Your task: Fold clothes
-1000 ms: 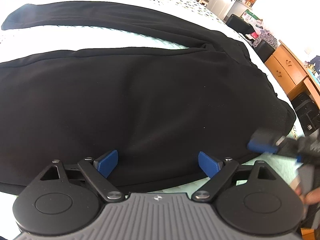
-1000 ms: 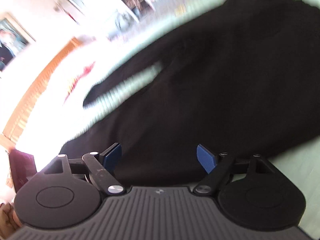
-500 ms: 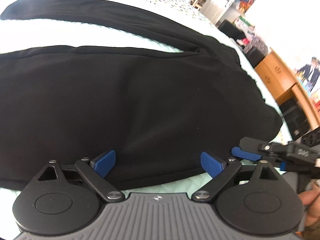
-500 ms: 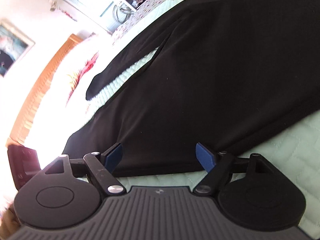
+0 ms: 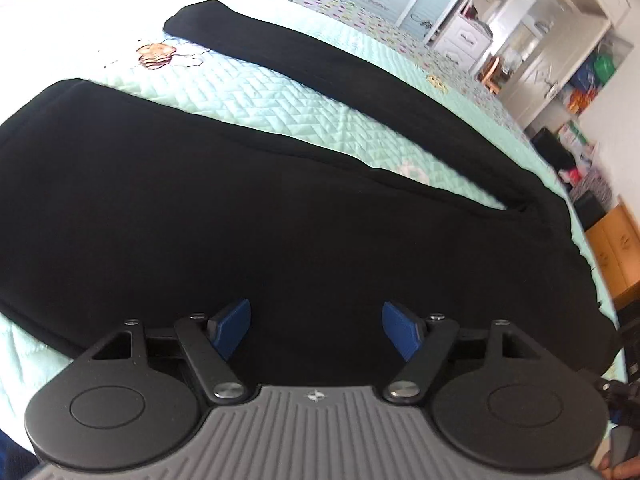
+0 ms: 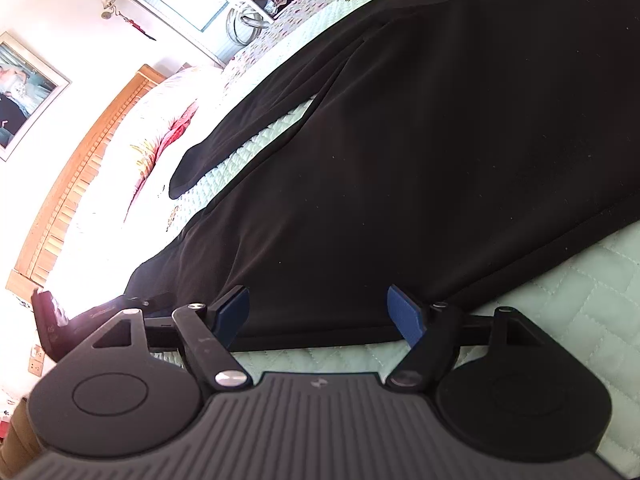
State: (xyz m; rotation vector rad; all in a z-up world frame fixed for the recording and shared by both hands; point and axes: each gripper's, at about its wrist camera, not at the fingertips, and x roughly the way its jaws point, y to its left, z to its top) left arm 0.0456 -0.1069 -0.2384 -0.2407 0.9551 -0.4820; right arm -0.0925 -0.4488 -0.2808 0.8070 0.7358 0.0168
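Note:
A black long-sleeved garment [image 5: 280, 232] lies spread flat on a mint quilted bedspread [image 5: 280, 96]. One sleeve [image 5: 360, 80] stretches away across the bed. My left gripper [image 5: 316, 324] hovers over the body of the garment near its close edge. Its jaws are closing, the blue pads [image 5: 232, 320] stand apart, and only flat cloth lies beneath them. In the right wrist view the same garment [image 6: 440, 140] fills the frame. My right gripper [image 6: 318, 314] is open just above the garment's near hem [image 6: 320, 338], with the edge running between its pads.
A wooden headboard [image 6: 80, 168] and pillows sit at the bed's far end. White shelves [image 5: 500, 32] and an orange wooden cabinet [image 5: 616, 244] stand beyond the bed's right side. A person's fingertip [image 5: 619, 474] shows at the lower right corner.
The left gripper slid sideways along the garment, so the sleeve's end is in view and the right gripper has almost left its frame. Its pads came closer together. The right gripper barely moved.

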